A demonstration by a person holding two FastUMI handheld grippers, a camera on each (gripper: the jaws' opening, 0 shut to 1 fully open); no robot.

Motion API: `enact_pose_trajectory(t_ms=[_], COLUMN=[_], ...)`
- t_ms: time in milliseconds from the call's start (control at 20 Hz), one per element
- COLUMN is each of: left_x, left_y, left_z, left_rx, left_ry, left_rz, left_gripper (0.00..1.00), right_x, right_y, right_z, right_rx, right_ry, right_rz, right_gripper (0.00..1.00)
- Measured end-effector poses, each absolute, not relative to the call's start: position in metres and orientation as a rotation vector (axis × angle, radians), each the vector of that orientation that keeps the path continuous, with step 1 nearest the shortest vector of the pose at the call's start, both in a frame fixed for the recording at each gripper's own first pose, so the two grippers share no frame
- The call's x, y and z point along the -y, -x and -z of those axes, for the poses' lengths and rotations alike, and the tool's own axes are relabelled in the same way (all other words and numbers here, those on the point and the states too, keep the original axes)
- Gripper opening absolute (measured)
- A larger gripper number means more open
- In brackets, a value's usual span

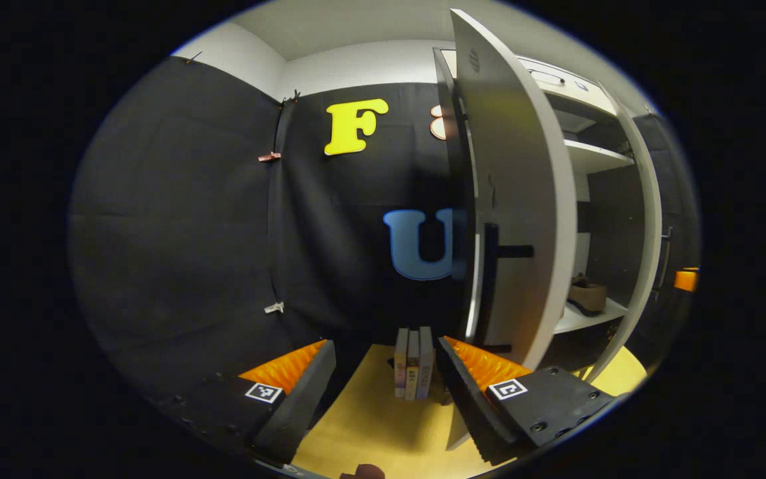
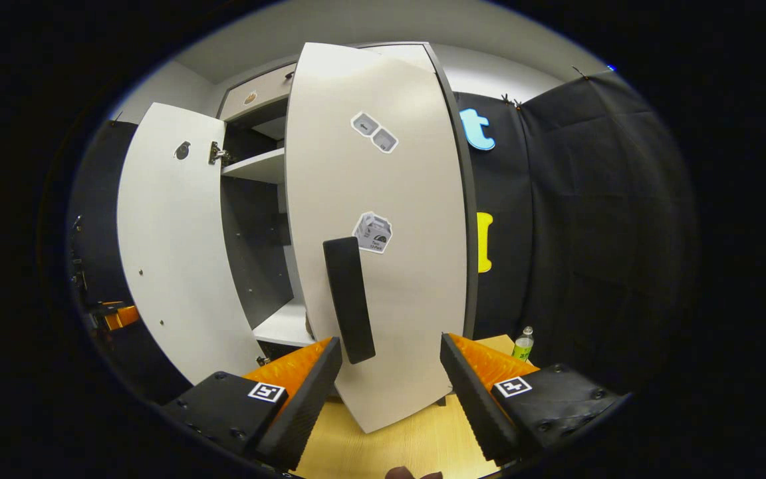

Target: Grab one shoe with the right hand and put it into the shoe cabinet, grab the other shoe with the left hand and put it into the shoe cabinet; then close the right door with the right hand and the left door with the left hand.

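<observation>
**Inspector:** White laminate, both doors ajar. Report the shoe cabinet [image 2: 256, 166].

**Operator:** From the right gripper view, the right door [image 2: 383, 233] stands directly ahead of my right gripper [image 2: 389, 372], partly swung toward closed, with its dark handle [image 2: 350, 299] just above the gap between the fingers. The claw is released and carries nothing; I cannot tell whether a finger touches the door edge. The left door [image 2: 170, 246] hangs wide open beyond it.

**Inspector:** Shoes?

**Operator:** In the left gripper view I see one brown shoe [image 1: 588, 295] resting on the lower shelf [image 1: 579, 319] inside the cabinet. The second shoe I cannot make out; the door panel blocks most of the shelf.

**Inspector:** Left side?

**Operator:** My left gripper [image 1: 386, 372] is released, empty, facing the outer edge of the left door, near its handle [image 1: 499, 251]. A few books [image 1: 413, 362] stand on the wooden floor [image 1: 370, 426] between the fingers' line of sight and the wall.

**Inspector:** Progress?

**Operator:** I judge stowing is likely finished, since both claws are empty. Remaining: push the right door shut, then the left.
</observation>
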State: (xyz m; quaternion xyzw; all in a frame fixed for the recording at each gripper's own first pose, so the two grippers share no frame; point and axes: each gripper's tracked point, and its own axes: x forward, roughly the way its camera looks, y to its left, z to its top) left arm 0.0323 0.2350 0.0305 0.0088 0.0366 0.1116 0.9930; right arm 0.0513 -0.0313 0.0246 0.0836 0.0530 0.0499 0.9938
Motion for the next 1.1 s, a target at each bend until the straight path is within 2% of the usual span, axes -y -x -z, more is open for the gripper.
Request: enact_pose_trajectory(t_ms=[400, 850, 1100], left_x=[-0.230, -0.217, -0.186], left_y=[-0.066, -0.063, -0.059], left_z=[-0.036, -0.038, -0.036], left_rx=[-0.073, -0.078, -0.083], left_ry=[-0.037, -0.053, -0.037], left_rz=[-0.219, -0.223, -0.173], left_gripper=[0.96, 0.91, 0.89], right_x=[0.049, 0.064, 0.058], right_y=[-0.038, -0.036, -0.034], right_z=[-0.027, -0.028, -0.027], right_rx=[-0.100, -0.099, -0.099], right_ry=[-0.195, -0.227, -0.231], right_rz=[-0.074, -0.074, -0.100], right_gripper=[0.98, 0.98, 0.98])
